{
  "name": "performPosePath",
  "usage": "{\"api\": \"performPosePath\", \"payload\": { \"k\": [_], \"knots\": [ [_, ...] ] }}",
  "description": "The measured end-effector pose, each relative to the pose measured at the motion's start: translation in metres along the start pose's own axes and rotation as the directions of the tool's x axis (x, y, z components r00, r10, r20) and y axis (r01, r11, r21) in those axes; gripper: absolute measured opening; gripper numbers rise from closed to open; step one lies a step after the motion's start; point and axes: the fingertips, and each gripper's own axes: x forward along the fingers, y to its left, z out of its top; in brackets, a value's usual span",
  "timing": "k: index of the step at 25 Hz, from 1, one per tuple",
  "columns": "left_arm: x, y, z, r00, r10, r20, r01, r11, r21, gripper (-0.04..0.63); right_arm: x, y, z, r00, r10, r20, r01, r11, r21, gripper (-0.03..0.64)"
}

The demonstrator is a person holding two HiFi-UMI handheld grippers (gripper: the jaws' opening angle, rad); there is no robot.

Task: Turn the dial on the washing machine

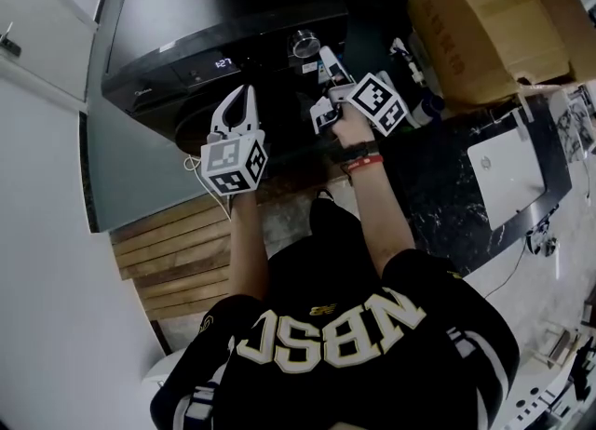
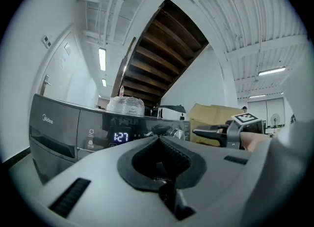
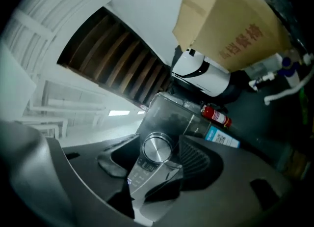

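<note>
Here the right tongs [image 1: 323, 79] stand open and empty. The steel dial [image 3: 157, 148] on the washing machine [image 1: 233, 9] is framed between the jaws but not yet gripped. Closing off-centre could let them slip on its polished rim. The left tongs [image 1: 242, 100] are closed on nothing. The cardboard box [image 1: 475, 28] hides its contents.

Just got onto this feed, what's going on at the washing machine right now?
A person stands at the black washing machine with a tool in each hand. The right tool is up at the control panel with its jaws apart. The silver dial is lined up between them but not yet clamped. The left tool is shut on nothing and held in front of the machine. The display reads 1:27.
</note>
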Motion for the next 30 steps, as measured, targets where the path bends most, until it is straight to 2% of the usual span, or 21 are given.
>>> {"api": "performPosePath", "payload": {
  "k": [3,5,10,14,20,23,26,30],
  "knots": [
    [-0.009,-0.003,0.002,1.0,0.003,0.003,-0.003,1.0,0.006,0.013,-0.017,0.016,-0.002,0.999,0.029,-0.031,-0.033,0.988,-0.15,0.242],
    [-0.015,-0.006,0.005,1.0,0.004,0.007,-0.004,1.0,0.009,0.014,-0.028,0.025,-0.005,0.998,0.03,-0.049,-0.042,0.962,-0.271,0.239],
    [-0.034,-0.018,0.012,1.0,-0.001,0.024,0.0,1.0,0.025,0.014,-0.057,0.045,-0.012,0.999,0.003,-0.054,-0.031,0.852,-0.523,0.228],
    [-0.051,-0.025,0.017,0.999,0.004,0.038,-0.006,0.999,0.036,0.014,-0.078,0.063,-0.014,0.999,0.0,-0.037,-0.024,0.754,-0.657,0.195],
    [-0.074,-0.027,0.021,0.999,0.02,0.049,-0.022,0.999,0.045,0.014,-0.102,0.079,-0.027,0.999,-0.004,-0.04,-0.03,0.604,-0.796,0.13],
    [-0.084,-0.03,0.024,0.998,0.024,0.054,-0.027,0.998,0.055,0.014,-0.112,0.085,-0.03,0.999,-0.007,-0.036,-0.026,0.555,-0.832,0.108],
    [-0.093,-0.032,0.025,0.998,0.024,0.056,-0.028,0.998,0.059,0.014,-0.12,0.091,-0.036,0.999,-0.007,-0.033,-0.025,0.531,-0.847,0.073],
    [-0.105,-0.037,0.025,0.998,0.022,0.059,-0.025,0.998,0.066,0.014,-0.132,0.094,-0.045,0.999,-0.004,-0.038,-0.03,0.536,-0.844,0.018]
  ]
}}
